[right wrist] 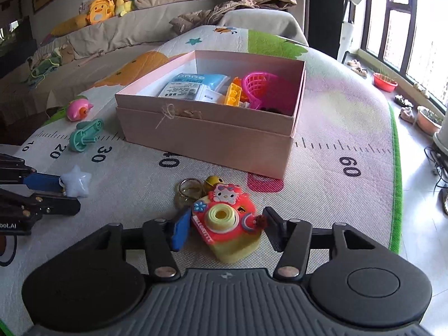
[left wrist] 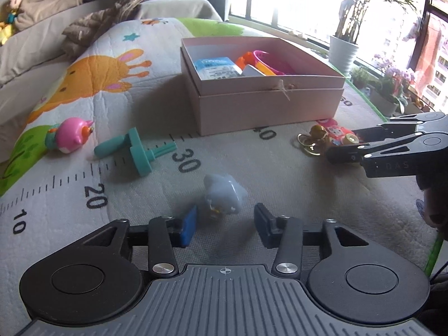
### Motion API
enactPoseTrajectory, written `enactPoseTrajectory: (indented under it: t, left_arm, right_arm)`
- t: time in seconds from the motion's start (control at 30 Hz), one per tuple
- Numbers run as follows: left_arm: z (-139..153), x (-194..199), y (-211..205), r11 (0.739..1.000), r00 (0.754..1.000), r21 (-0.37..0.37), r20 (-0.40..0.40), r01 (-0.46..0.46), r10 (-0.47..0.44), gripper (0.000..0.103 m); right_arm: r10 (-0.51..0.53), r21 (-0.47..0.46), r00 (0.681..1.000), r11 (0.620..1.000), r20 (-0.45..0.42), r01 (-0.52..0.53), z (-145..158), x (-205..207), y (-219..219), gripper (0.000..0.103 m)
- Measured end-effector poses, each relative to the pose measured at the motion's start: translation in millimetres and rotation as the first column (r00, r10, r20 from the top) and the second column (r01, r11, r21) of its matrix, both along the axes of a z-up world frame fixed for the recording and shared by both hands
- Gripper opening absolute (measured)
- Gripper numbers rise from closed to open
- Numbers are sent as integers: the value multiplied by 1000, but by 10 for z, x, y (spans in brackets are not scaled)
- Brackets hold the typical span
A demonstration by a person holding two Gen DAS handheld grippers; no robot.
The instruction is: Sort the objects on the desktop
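A pale blue star toy (left wrist: 222, 196) lies on the play mat between the fingers of my left gripper (left wrist: 224, 218). A small gap shows on each side of it, so that gripper is open. A red and yellow camera toy (right wrist: 226, 224) with a cat face lies between the blue pads of my right gripper (right wrist: 224, 221), and both pads touch its sides. In the left wrist view the right gripper (left wrist: 344, 142) reaches in from the right around the camera toy (left wrist: 340, 135). The pink box (right wrist: 207, 137) stands open beyond both toys.
The box holds a blue-white packet (right wrist: 190, 86), a pink basket (right wrist: 259, 84) and a yellow brick (right wrist: 233, 93). A teal toy (left wrist: 134, 151) and a pink bird toy (left wrist: 70, 137) lie at the left. Key rings and a gold bell (right wrist: 196, 187) hang off the camera toy. Plant pots (left wrist: 343, 53) line the window.
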State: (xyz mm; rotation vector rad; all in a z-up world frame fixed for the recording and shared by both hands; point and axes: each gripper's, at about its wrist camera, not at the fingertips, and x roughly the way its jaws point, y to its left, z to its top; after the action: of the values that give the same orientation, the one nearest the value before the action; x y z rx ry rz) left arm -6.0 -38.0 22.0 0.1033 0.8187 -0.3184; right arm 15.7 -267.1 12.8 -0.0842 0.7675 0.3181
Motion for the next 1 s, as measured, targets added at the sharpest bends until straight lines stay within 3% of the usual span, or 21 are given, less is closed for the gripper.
enactPoseTrajectory:
  t: [0.3,0.5,0.73,0.83,1.0]
  left_arm:
    - [-31,162,-151,1000,1000,24,17,-13,12,58]
    - [-14,155,-150,999,1000,32,20,-20,20,38]
    - [29,-1,-164,999,1000,48,20,11,-12,37]
    - [203,-155,-203,996,996,61,58,69,-72,37]
    - [711,-138,-306,991,960,95,253,99,-120,37]
  right_arm:
    - [102,-11,995,995,-21,-102,35,-283,277,53]
    - [108,-40,994,993,2,-108,13,-348,337,57]
    - [122,-55,992,991,-3,-122,80,-351,369,50]
    - [143,-13,990,990,-14,-144,282,-410,289,43]
    - [102,109,984,987,147,-119,1049,-431,-7,43]
